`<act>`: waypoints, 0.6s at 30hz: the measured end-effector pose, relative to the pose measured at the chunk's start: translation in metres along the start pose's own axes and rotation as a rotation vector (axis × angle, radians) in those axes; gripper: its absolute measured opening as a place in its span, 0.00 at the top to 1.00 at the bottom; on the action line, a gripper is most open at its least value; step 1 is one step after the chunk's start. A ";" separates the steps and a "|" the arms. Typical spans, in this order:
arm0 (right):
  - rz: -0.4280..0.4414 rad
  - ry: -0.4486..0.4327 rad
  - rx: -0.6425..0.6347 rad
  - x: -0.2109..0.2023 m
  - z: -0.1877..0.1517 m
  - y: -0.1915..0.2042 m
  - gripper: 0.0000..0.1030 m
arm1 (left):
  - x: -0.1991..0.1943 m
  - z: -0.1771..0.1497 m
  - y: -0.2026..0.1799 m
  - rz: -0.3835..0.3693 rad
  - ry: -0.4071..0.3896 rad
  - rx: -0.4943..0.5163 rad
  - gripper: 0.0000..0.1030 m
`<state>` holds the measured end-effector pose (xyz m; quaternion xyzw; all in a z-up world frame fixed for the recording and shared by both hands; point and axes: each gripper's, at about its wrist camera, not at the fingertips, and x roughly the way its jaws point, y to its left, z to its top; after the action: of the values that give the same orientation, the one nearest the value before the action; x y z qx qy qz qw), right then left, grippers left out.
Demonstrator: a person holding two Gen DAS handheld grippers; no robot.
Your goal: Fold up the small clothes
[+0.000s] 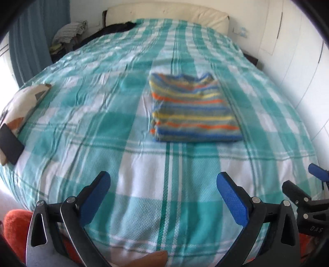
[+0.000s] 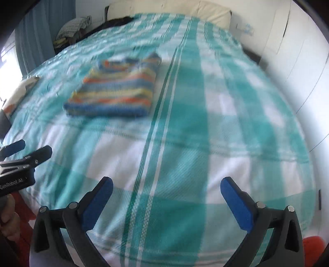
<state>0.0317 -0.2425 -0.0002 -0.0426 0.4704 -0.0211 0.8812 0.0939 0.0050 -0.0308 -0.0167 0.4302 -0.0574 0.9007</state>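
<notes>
A: Item one?
B: Striped garment (image 1: 194, 111), folded into a flat rectangle, lying mid-bed on the checked teal bedspread (image 1: 102, 127); neither gripper is touching it.

A: Grippers?
B: Left gripper (image 1: 163, 182) is hovering over the near edge, fingers spread, holding nothing. Right gripper (image 2: 166, 188) is doing likewise, spread and empty, well apart from the garment.

A: Sundries?
B: A patterned cushion (image 1: 22, 106) is sitting at the left edge; a pile, possibly clothes (image 1: 70, 32), is blurring out by the headboard (image 1: 164, 14).
</notes>
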 end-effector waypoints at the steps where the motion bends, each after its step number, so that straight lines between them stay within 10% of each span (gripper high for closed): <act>1: 0.009 -0.014 0.001 -0.013 0.006 0.001 0.00 | -0.014 0.008 -0.001 -0.008 -0.029 0.009 0.00; 18: -0.055 -0.087 -0.034 -0.101 0.054 0.020 0.00 | -0.081 0.039 -0.017 0.119 -0.013 0.056 0.00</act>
<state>0.0205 -0.2119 0.1116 -0.0714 0.4306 -0.0355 0.8990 0.0717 -0.0031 0.0577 0.0337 0.4230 -0.0155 0.9054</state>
